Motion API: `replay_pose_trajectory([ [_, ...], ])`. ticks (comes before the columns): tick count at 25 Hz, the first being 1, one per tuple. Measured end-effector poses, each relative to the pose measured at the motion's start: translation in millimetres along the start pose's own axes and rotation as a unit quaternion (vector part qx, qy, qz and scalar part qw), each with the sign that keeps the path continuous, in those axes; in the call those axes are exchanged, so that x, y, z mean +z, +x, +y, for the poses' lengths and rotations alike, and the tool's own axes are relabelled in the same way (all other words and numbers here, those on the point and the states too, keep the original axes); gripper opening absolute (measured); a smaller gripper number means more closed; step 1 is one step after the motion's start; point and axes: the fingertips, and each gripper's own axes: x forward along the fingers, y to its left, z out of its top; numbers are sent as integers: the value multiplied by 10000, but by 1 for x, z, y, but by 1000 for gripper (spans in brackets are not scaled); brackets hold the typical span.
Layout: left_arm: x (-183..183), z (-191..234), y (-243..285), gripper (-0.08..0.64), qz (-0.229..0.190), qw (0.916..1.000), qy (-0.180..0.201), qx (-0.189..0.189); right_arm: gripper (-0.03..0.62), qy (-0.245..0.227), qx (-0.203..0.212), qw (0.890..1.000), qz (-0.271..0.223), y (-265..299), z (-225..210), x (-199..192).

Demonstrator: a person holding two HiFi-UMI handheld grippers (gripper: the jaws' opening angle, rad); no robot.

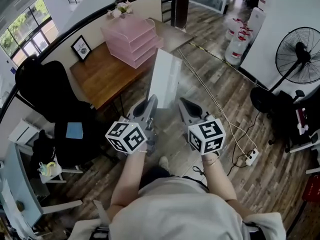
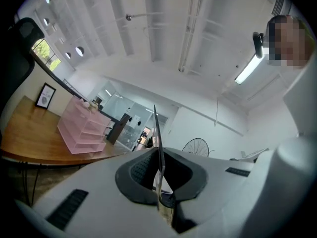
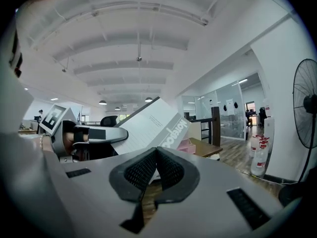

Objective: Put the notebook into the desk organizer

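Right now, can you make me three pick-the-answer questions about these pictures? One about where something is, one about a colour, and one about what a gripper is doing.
1. Where does the pink desk organizer stand?
A. on a shelf
B. on the wooden desk
C. inside a box

2. What colour is the notebook?
A. white
B. red
C. green

3. What is the left gripper doing?
A. open with nothing in it
B. shut on the notebook
C. shut on a pen

Answers:
1 B: the head view shows it standing on the desk top.
2 A: its cover looks white, with grey print in the right gripper view.
3 B: the left gripper view shows the fingers pressed on the notebook's thin edge.
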Motion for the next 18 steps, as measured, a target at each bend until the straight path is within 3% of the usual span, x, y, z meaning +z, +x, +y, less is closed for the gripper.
replay_pose_trajectory([
  [6, 34, 46, 50, 18, -113, 9998, 73, -120, 12, 113, -233, 9996, -129, 55, -38, 12],
  [18, 30, 106, 93, 18, -63, 9998, -116, 157, 12, 236, -30, 9997, 36, 123, -70, 0],
])
